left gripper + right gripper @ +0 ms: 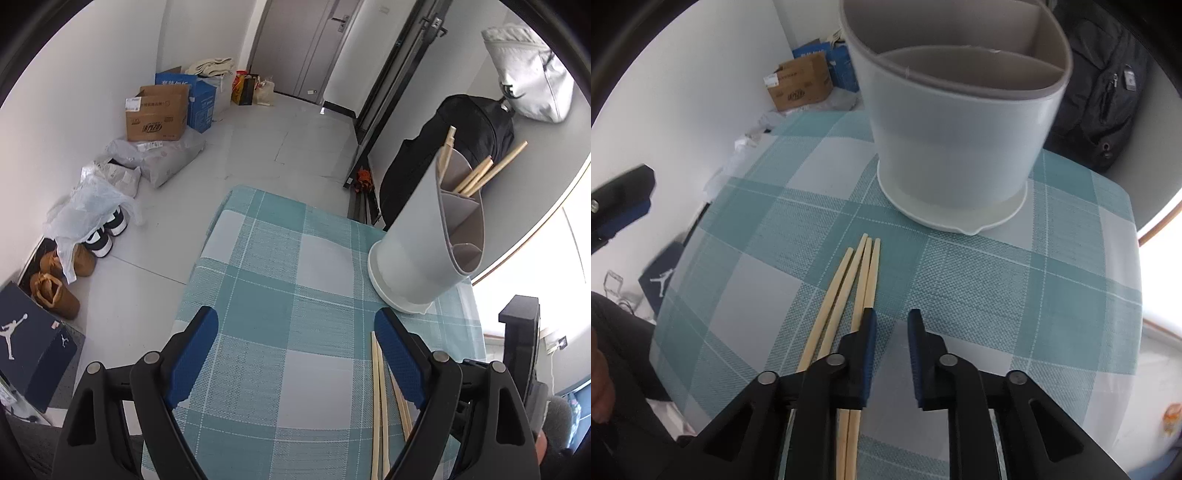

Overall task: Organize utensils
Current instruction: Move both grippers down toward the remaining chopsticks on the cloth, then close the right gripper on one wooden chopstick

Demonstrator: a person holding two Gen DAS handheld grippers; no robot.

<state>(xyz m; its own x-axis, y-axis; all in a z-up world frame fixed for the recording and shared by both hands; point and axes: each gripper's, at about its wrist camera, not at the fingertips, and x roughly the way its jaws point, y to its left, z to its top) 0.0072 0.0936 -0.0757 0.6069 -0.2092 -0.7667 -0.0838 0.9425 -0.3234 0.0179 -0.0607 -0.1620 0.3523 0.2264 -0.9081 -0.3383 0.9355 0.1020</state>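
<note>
A grey utensil holder (413, 240) with dividers stands on a white saucer at the far right of the checked tablecloth (277, 258); several wooden chopsticks (480, 177) stick out of its far compartments. More chopsticks (864, 266) lie loose on the cloth in front of the holder (960, 147). My right gripper (892, 314) hovers low over the cloth with only a narrow gap between its jaws and nothing in it; the loose chopsticks run under its left finger. My left gripper (295, 317) is wide open above bare cloth, the loose chopsticks (378, 387) beside its right finger.
The small table ends close on the left and far sides. On the floor to the left are cardboard boxes (159, 114), plastic bags and shoes (99, 240). A black backpack (461, 147) and a grey bag (532, 77) sit behind the holder.
</note>
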